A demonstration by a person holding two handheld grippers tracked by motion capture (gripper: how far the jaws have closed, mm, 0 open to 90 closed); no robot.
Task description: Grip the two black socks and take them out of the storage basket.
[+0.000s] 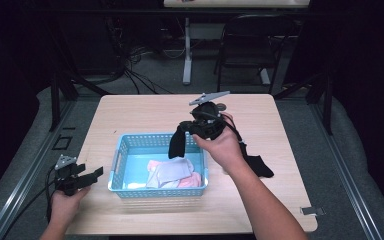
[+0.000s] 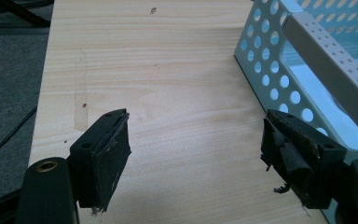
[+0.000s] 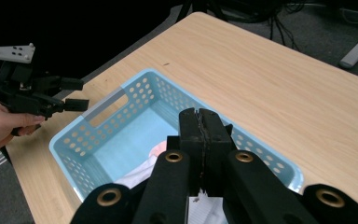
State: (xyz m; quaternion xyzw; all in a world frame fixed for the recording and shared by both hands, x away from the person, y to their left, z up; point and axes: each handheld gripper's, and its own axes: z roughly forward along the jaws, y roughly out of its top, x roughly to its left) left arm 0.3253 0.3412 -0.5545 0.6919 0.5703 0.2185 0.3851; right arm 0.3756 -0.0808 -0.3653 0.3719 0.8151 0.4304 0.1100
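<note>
Right gripper (image 1: 187, 126), centre of the high view, clamped tight on a black sock (image 1: 177, 143) that dangles over the far right part of the blue basket (image 1: 117, 172); in the right gripper view the jaws stand pressed together above the basket (image 3: 74, 154), the sock itself hidden beneath them. Another dark sock (image 1: 258, 165) lying on the table (image 1: 145, 110) right of centre, partly behind the right forearm. Pale folded clothes (image 1: 172, 172) already resting in the basket's right half. Left gripper (image 1: 87, 176), lower left of the high view, idle with jaws spread wide, nothing between them, just beside the basket's left wall (image 2: 270, 70). For a clean drop: best to carry the sock further over the basket's middle, lower until the toe touches the pile, and only then release, lest the loose end drape over the rim. Worth keeping the grip firm until that point, since thin cloth slips easily. Left gripper well placed to steady the basket by its handle if it slides.
</note>
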